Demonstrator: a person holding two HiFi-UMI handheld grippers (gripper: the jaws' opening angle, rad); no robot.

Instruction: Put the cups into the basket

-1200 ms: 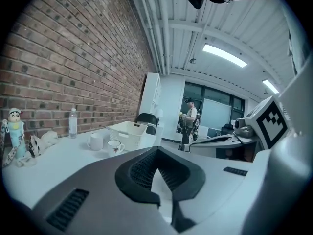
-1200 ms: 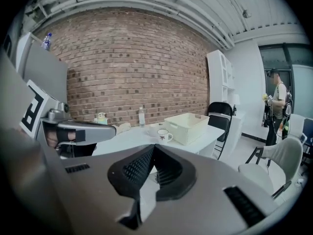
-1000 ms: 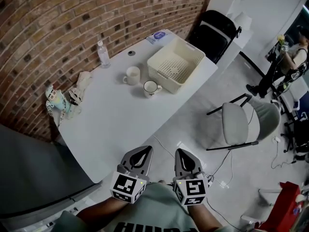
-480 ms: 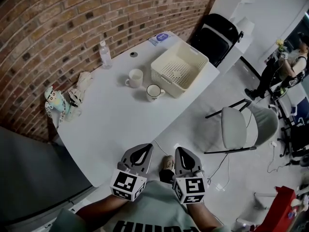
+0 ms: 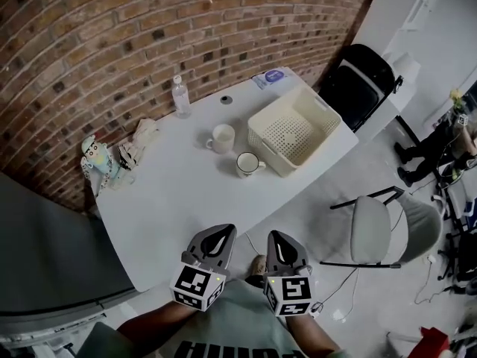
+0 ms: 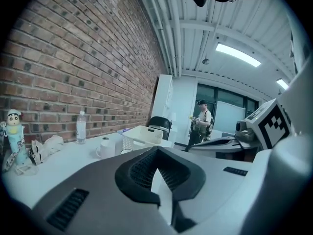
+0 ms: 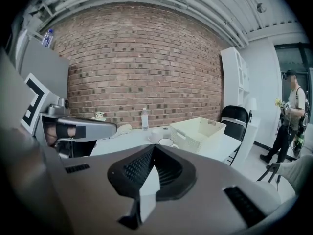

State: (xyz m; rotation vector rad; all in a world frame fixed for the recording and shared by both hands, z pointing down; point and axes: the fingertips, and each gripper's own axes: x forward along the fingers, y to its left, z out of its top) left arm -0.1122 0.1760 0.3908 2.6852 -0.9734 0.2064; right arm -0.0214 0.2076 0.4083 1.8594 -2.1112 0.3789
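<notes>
Just left of the cream perforated basket (image 5: 320, 154) in the head view, two cups stand upright on the white desk (image 5: 179, 192): a white mug (image 5: 222, 138) and a dark-rimmed cup (image 5: 248, 163). They are close together and both outside the basket. A water bottle (image 5: 180, 95) stands by the brick wall (image 5: 112, 36). A crumpled cloth (image 5: 138, 142) and a cartoon figurine (image 5: 95, 157) lie at the desk's left end. Well apart from the cups, off the desk's near edge, the left gripper (image 5: 218, 233) and right gripper (image 5: 282, 237) are side by side, each with its jaws closed together on nothing.
</notes>
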